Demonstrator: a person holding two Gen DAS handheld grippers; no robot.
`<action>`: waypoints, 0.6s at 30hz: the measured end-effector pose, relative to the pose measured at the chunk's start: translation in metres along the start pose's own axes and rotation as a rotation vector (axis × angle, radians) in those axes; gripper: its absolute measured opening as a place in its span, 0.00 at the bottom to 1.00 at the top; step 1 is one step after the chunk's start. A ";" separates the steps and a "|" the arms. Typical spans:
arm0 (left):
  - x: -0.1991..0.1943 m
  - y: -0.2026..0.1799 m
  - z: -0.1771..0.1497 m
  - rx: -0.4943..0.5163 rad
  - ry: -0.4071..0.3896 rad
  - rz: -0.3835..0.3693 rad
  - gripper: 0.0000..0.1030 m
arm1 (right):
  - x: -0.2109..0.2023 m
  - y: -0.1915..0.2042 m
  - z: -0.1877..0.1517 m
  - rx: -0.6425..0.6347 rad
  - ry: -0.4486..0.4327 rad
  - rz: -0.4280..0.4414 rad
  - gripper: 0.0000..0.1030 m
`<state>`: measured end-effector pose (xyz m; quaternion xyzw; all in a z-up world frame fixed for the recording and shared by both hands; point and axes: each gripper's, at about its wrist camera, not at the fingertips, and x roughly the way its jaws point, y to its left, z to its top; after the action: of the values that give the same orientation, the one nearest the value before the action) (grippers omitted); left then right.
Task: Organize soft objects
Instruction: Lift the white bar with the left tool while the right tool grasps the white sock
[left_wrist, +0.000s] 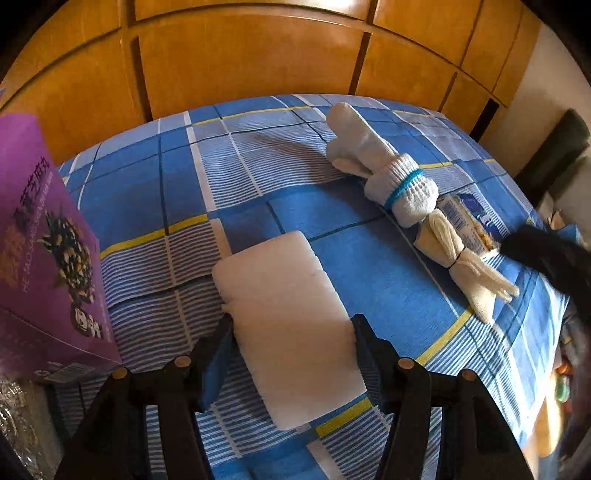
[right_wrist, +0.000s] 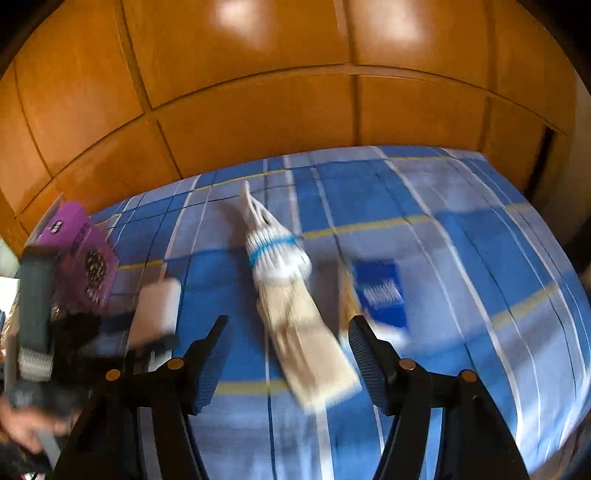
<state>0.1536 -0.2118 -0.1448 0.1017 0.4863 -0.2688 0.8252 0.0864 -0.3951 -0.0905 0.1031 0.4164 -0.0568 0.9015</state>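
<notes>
Left wrist view: the left gripper (left_wrist: 291, 332) has its fingers spread wide on either side of a white foam pad (left_wrist: 288, 328), which lies flat on the blue plaid bed (left_wrist: 147, 192) near its front edge; whether the finger pads touch the foam's sides cannot be told. A purple box (left_wrist: 44, 258) stands at the bed's left edge. Toward the right edge, a rolled white sock with a blue band (left_wrist: 388, 173) lies in line with a cream bundle of gloves (left_wrist: 469, 273), the two touching end to end. A blue-and-white carton (left_wrist: 469, 221) lies just beside them, partly under the gloves. A dark blurred shape (left_wrist: 546, 254) enters from the right.

Right wrist view: motion blurs the picture. The right gripper (right_wrist: 288, 332) hangs above the bed (right_wrist: 461, 229) with its fingers apart and nothing between them. Below the gap lie the cream gloves (right_wrist: 310, 350), with the banded sock (right_wrist: 273, 251) beyond them toward the far edge and the blue carton (right_wrist: 380, 295) just to the right. At the left edge are the foam pad (right_wrist: 155, 310), the purple box (right_wrist: 81, 254) and the other gripper's body (right_wrist: 37, 314).
</notes>
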 end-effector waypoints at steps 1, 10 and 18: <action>0.000 -0.001 -0.001 0.007 -0.004 0.004 0.60 | 0.008 0.002 0.007 -0.013 0.009 0.005 0.63; 0.002 0.001 -0.003 0.011 -0.030 -0.001 0.61 | 0.099 0.028 0.051 -0.172 0.172 -0.015 0.44; 0.002 0.002 0.001 -0.011 -0.014 -0.007 0.60 | 0.038 0.032 0.057 -0.138 0.052 0.031 0.36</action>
<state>0.1561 -0.2109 -0.1462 0.0934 0.4823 -0.2698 0.8282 0.1590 -0.3779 -0.0797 0.0484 0.4411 -0.0113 0.8961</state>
